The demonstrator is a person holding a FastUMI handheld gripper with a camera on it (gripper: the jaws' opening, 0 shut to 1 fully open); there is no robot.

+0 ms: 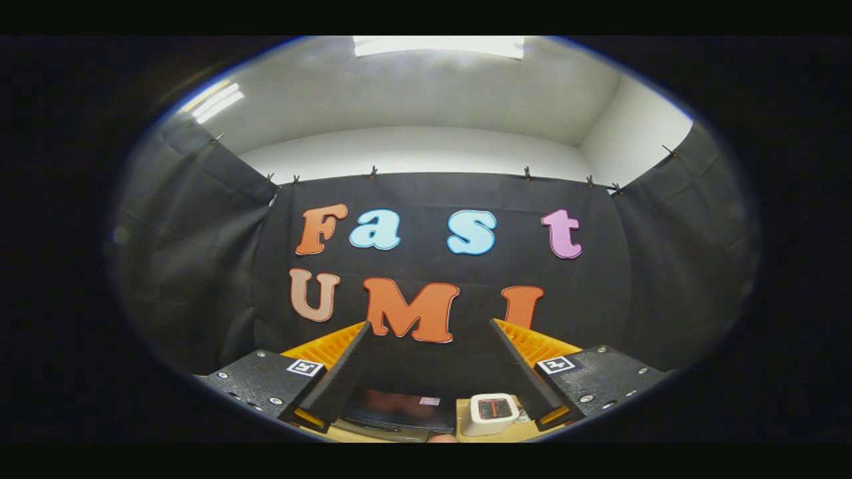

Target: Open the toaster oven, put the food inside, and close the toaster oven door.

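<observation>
Fingers of the gripper (429,332) stand wide apart, holding nothing, aimed high at the booth wall. Below and between them sits the toaster oven (399,407), dark, glossy-topped; likely rigid and heavy, its door best taken by the handle, hidden from here.

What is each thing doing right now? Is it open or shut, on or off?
gripper: open, fingers wide apart, holding nothing, raised above the table.
toaster oven: low between the fingers; door state cannot be told from here.
small white box: standing upright on the table beside the toaster oven.
ceiling lights: on.
</observation>
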